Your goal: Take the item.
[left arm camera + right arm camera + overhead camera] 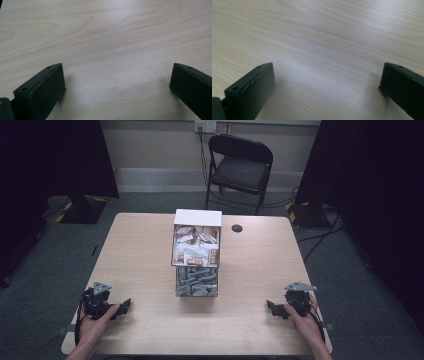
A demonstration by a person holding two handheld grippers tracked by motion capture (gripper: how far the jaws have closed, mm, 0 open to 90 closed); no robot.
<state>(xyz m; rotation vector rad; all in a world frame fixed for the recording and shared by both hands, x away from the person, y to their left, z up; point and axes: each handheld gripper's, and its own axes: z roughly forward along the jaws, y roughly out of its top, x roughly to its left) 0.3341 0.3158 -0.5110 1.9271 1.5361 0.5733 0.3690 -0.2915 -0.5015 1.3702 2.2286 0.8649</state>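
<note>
**Both grippers rest open at the near corners, the packet box standing between and beyond them**

A clear-walled box (197, 252) stands upright in the middle of the table (140, 250), its white top toward the far edge. It has two tiers: the upper holds pale packets with brown print, the lower grey ones, though the lettering is too small to read. Its long axis runs near to far.

The left gripper (121, 307) lies at the near-left corner in the person's left hand (95, 327), pointing right toward the centre. The right gripper (272, 307) lies at the near-right corner in the right hand (302, 320), pointing left. From either one the box sits inward and farther off, well apart. The two look about equally distant from it, so neither hand has a clear advantage in reach.

In the left gripper view the jaws stand wide apart with only bare wood grain between them. The right gripper view shows the same: jaws spread wide, nothing held, nothing touched but the tabletop below. A reach to the box would likely mean lifting and swinging forward and inward.

A black folding chair (240, 167) stands beyond the far edge, and a small dark round spot (236, 228) sits on the table just right of the box.
</note>
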